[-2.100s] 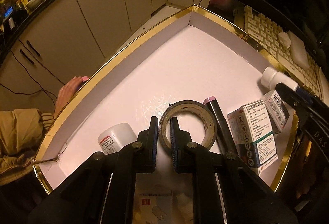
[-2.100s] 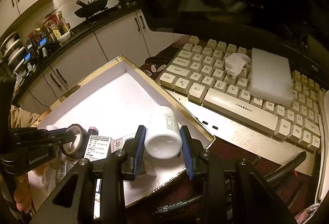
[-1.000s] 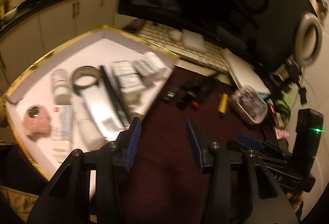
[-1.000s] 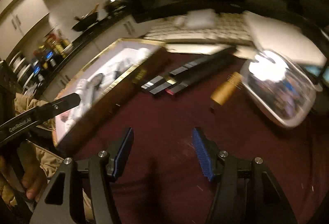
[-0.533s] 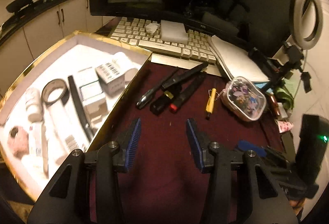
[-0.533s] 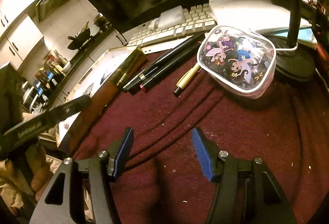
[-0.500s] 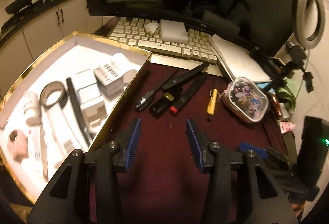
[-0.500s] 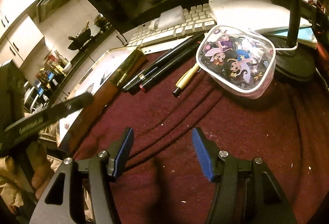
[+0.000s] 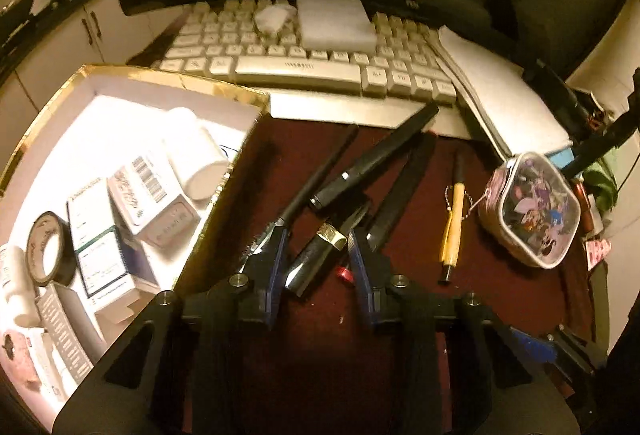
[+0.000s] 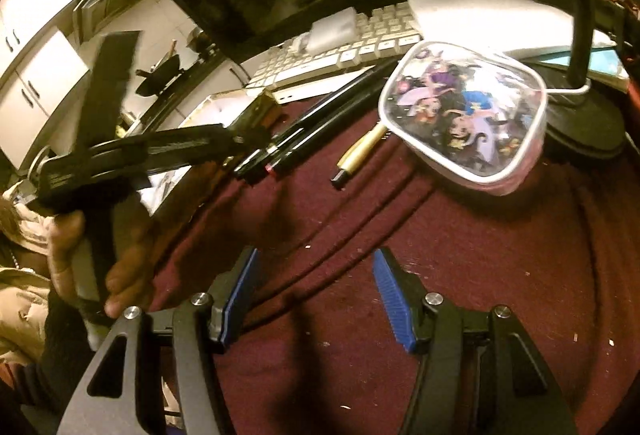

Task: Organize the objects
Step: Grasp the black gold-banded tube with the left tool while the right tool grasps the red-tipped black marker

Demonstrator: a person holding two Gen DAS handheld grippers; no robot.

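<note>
In the left wrist view, a short black tube with a gold band (image 9: 320,255) lies on the maroon cloth among several black pens (image 9: 372,163). My left gripper (image 9: 317,235) straddles it. Its jaws are closing, the tube sits between them, and I see a small gap at the pads. A yellow pen (image 9: 452,231) and a clear cartoon pouch (image 9: 528,211) lie to the right. My right gripper (image 10: 314,263) hangs open over bare cloth, nothing between its fingers, with the pouch (image 10: 464,115) and yellow pen (image 10: 360,151) beyond it.
A gold-rimmed white box (image 9: 172,79) at the left holds medicine cartons, a white bottle and a tape roll. A keyboard (image 9: 296,67) with a white block on it runs along the back, below a dark monitor. A hand (image 10: 80,235) grips the left tool's handle.
The left gripper has moved forward and down over the pens, and its jaws have narrowed around the gold-banded tube. The right gripper has barely shifted.
</note>
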